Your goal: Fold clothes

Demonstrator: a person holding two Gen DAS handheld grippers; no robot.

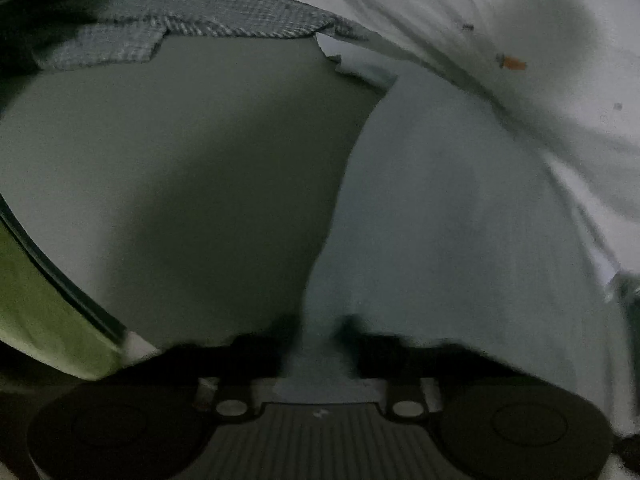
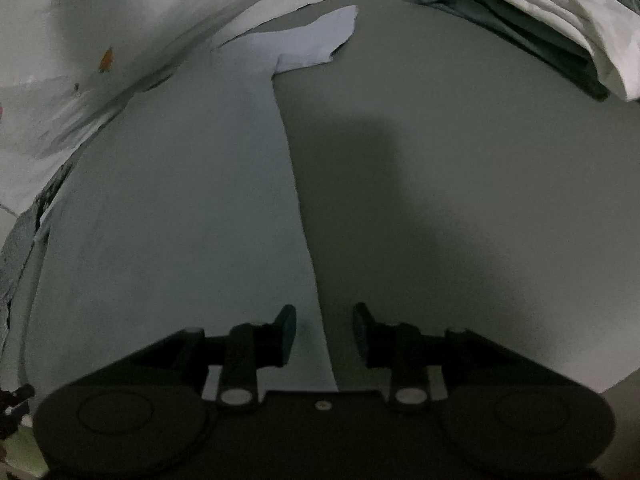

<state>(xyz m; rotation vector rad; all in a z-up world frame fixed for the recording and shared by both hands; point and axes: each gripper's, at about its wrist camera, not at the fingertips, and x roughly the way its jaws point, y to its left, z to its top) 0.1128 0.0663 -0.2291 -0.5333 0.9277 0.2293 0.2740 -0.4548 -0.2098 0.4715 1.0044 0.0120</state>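
A white garment [image 1: 460, 208] lies spread on a grey table [image 1: 180, 168], with a fold across its upper part and small orange marks. My left gripper [image 1: 320, 336] sits low at its left edge, and cloth runs between the fingers, which look shut on it. In the right wrist view the same white garment [image 2: 180, 200] covers the left half, a short sleeve [image 2: 316, 44] sticking out at the top. My right gripper [image 2: 324, 332] is open, its fingers straddling the garment's right edge just above the table [image 2: 460, 200].
A grey checked cloth [image 1: 192, 16] lies at the far left of the table. A stack of dark green and white clothes [image 2: 552, 16] sits at the far right. A green surface [image 1: 36, 312] lies beyond the table's left edge.
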